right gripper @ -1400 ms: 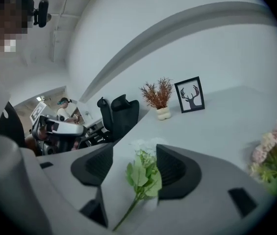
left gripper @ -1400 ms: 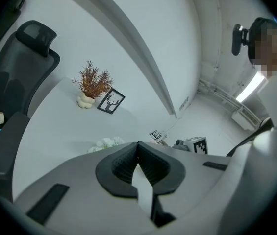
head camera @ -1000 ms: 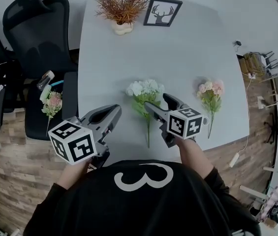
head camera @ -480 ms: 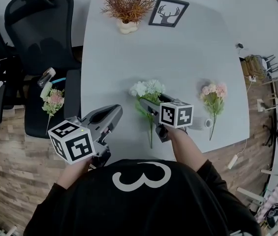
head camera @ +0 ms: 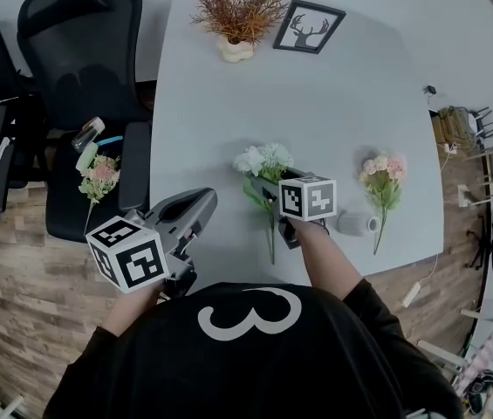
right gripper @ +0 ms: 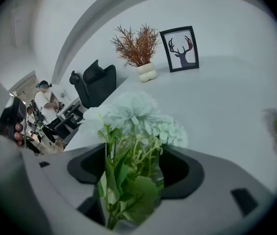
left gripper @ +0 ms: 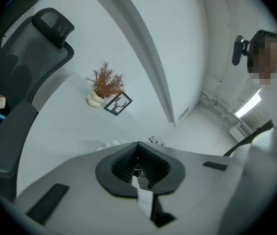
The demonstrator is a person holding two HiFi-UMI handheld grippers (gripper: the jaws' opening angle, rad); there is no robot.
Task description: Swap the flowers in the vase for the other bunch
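Nearest us, the left gripper (head camera: pixel 201 202) hangs over the near edge of the table (head camera: pixel 229 103). Its jaws are closed on nothing, and we judge it is kept aside as a spare hand. Just right of it, the right gripper (right gripper: pixel 132 153) tilts down over the white bunch (head camera: pixel 262 158), which lies flat with its stem toward us. The jaws stand apart on either side of the leafy stems and have just been closing, probably set low to spare the blooms. Further right lies what seems to be the vase (head camera: pixel 353 223), a small white cylinder on its side, just beside the pink bunch (head camera: pixel 380 171). At the far edge stand a dried plant (head camera: pixel 239 7) and a deer picture (head camera: pixel 309 26).
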